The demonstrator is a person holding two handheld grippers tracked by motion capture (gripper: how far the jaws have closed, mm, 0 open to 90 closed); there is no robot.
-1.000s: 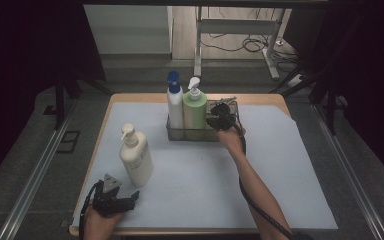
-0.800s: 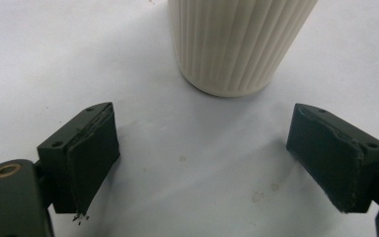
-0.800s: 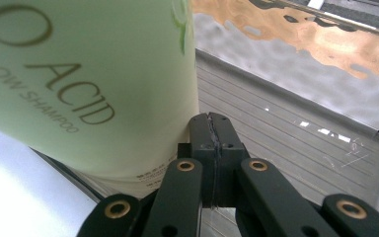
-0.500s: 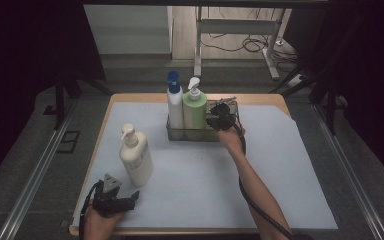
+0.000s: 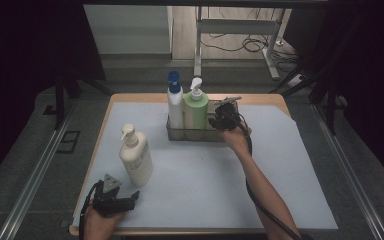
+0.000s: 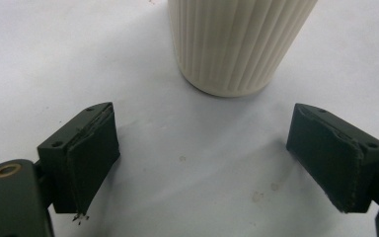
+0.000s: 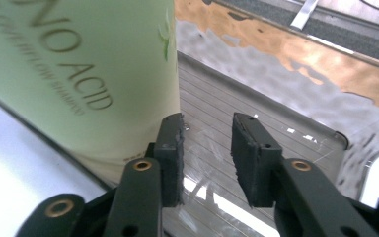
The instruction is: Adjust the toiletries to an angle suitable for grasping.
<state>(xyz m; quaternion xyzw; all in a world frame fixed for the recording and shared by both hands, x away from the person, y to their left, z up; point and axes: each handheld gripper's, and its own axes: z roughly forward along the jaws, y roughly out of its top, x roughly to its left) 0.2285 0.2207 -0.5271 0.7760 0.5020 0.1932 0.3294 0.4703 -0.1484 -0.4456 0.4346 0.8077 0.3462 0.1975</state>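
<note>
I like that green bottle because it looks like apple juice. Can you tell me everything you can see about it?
The pale green plastic pump bottle stands upright in the shiny metal rack, right beside a white bottle with a blue cap. It has a white pump on top and gold lettering that includes the word ACID. The right gripper sits close by its side, jaws slightly apart with nothing between them.

High view overlooks the table [image 5: 195,190]; gripper views sit close above it.
</note>
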